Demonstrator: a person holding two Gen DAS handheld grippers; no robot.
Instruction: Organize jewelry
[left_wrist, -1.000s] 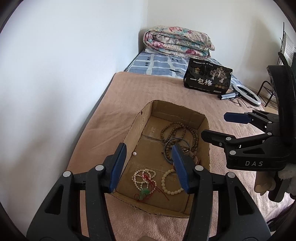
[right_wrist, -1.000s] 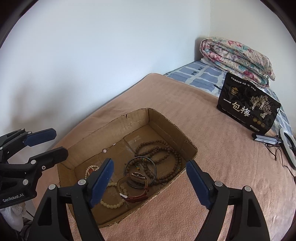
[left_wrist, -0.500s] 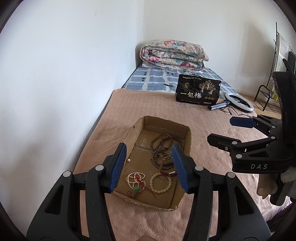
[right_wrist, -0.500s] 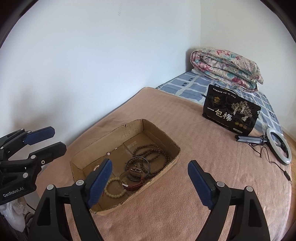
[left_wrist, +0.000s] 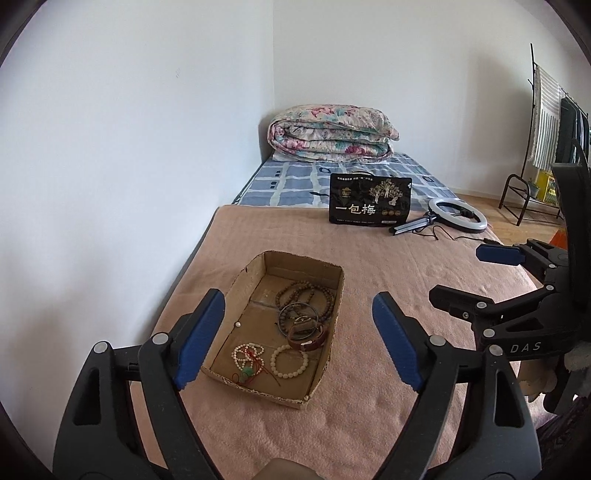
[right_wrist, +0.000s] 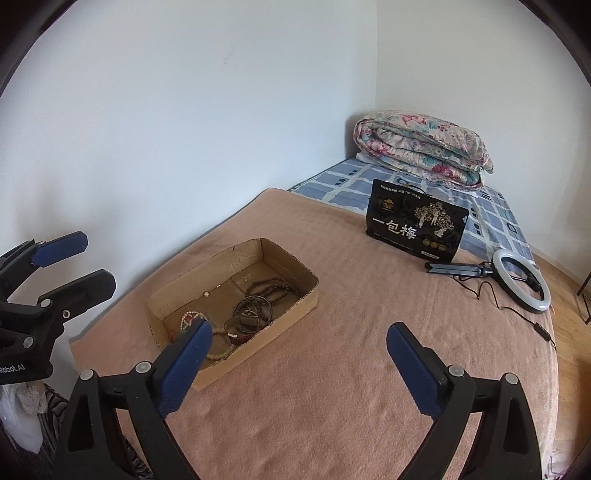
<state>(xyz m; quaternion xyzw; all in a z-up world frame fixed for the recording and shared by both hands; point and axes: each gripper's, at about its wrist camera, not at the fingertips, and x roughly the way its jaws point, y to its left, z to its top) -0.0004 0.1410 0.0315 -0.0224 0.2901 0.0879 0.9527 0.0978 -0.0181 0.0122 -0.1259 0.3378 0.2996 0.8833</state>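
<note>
- Two hand-held grippers hang above the near end of a bed; the left hand-held gripper (left_wrist: 298, 317) has its blue pads wide apart and still spreading, with nothing between them.
- The right hand-held gripper (right_wrist: 299, 349) is likewise spread wide and opening, nothing clamped; it hangs over bare blanket (right_wrist: 351, 387), to the right of the box.
- Each shows at the edge of the other's view, well apart from the jewelry.
- The box (left_wrist: 330, 295), a shallow open cardboard tray, lies on the pink blanket near the wall side of the bed.
- At the box's near end lie a white bead bracelet (left_wrist: 289, 366) and, just left of it, a pale bead string (left_wrist: 246, 356) with red thread and a green piece.
- Further in, a brown strap (left_wrist: 308, 338) rests against a dark bangle (left_wrist: 298, 314).
- Beyond these, a coil of brown beads (left_wrist: 306, 293) fills the far right part of the box.
- A single pearl (left_wrist: 237, 324) sits alone by the left wall of the box.
- Past the box, a black bag (left_wrist: 369, 201) stands upright, with a ring light (left_wrist: 456, 215) lying beside it on the right.
- Farthest off, a folded floral quilt (left_wrist: 328, 134) lies on a blue checked sheet (left_wrist: 291, 184) in the corner.
</note>
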